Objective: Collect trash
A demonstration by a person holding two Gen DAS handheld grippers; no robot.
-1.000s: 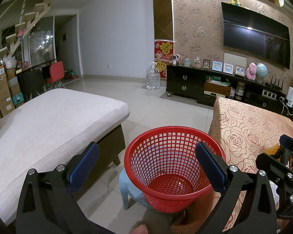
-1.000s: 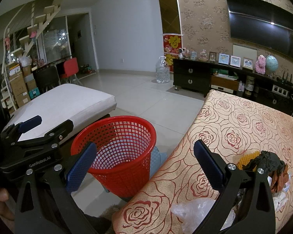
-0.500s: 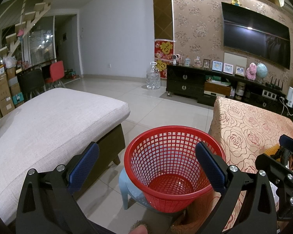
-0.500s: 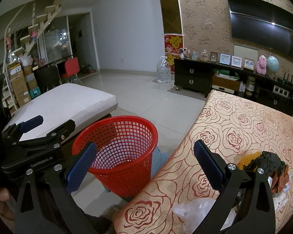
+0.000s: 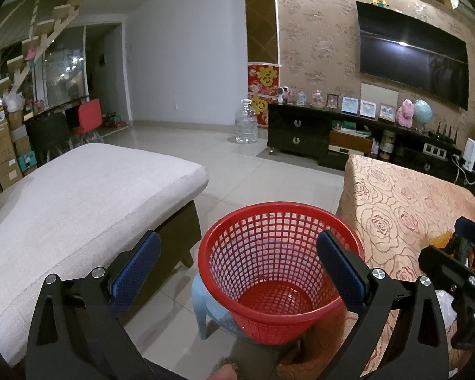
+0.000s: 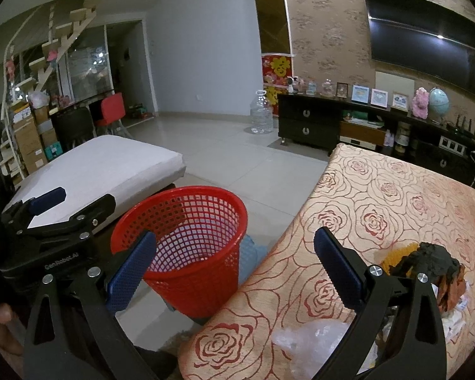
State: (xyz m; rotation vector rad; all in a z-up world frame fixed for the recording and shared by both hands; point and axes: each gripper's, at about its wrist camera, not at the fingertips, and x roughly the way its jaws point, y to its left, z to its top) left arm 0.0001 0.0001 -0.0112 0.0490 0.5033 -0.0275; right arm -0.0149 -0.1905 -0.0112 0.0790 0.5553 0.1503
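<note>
An empty red mesh basket (image 5: 278, 272) (image 6: 190, 250) stands on a pale blue stool (image 5: 205, 310) between the sofa and the table. My left gripper (image 5: 237, 272) hovers just above the basket, open, with nothing between its blue pads. Over the near edge of the rose-patterned tablecloth (image 6: 395, 209), my right gripper (image 6: 234, 269) is also open and holds nothing. Trash lies at the table's near right: a crumpled black and orange wrapper (image 6: 433, 266), a yellow piece (image 6: 395, 256) and clear plastic (image 6: 310, 342), partly hidden behind the right finger.
A light grey sofa cushion (image 5: 79, 199) fills the left side. Tiled floor (image 5: 237, 164) lies open beyond the basket. A dark TV cabinet (image 5: 332, 136) with ornaments, a water jug (image 5: 246, 126) and a wall TV (image 5: 411, 60) stand at the back.
Almost nothing differs; the right wrist view has crept slightly right and forward. Both grippers stay open and empty.
</note>
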